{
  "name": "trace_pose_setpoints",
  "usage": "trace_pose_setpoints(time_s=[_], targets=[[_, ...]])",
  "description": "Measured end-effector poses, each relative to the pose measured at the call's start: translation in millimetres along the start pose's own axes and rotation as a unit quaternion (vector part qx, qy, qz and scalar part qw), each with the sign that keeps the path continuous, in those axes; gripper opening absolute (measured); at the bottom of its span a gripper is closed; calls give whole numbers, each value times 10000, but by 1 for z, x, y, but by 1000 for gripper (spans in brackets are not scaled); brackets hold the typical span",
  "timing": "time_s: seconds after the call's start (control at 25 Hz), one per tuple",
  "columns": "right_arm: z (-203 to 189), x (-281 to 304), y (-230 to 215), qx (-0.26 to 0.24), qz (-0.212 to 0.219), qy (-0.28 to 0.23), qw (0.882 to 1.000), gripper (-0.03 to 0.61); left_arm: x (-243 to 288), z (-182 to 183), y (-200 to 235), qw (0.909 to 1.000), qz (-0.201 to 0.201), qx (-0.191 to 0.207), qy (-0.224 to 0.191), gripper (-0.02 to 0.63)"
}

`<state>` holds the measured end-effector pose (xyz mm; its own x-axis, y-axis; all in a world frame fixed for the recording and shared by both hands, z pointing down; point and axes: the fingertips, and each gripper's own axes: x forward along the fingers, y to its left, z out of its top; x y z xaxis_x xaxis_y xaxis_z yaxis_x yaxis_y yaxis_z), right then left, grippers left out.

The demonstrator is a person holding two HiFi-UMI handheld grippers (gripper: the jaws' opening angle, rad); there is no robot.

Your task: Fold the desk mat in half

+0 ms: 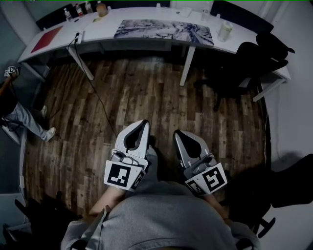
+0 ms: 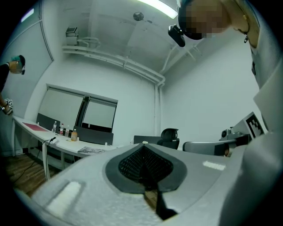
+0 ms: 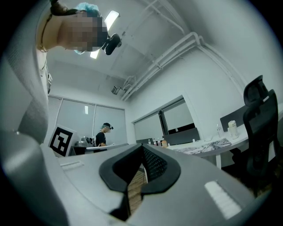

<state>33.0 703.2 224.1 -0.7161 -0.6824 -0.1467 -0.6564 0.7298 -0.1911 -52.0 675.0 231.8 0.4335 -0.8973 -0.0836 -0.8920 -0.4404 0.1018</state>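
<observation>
1. Grey top (image 1: pixel 161 219) of wearer fills bottom centre.
2. L gripper (image 1: pixel 141 123) & R gripper (image 1: pixel 179 133) sit side by side at lower centre. Both have jaws closed together w/ nothing between, held over wood floor (image 1: pixel 137 93).
3. Black chair (image 1: pixel 244 63) stands upper right.
4. Desk mat (image 1: pixel 164 30) lies flat & unfolded at top centre on white table (image 1: pixel 105 29), well apart from both grippers.

Dim bluish cast, ceiling strip light (image 2: pixel 157 6) glaring, heavy fisheye curvature, dark vignetted corners
</observation>
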Motion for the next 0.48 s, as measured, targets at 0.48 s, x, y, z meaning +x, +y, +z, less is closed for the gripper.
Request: trace_pose_setpoints(time_s=[0.48], targets=[[1,80,-73,-209,-370,-28,9991,2,95,-4,64,9996,-281,-64,-49,-2]])
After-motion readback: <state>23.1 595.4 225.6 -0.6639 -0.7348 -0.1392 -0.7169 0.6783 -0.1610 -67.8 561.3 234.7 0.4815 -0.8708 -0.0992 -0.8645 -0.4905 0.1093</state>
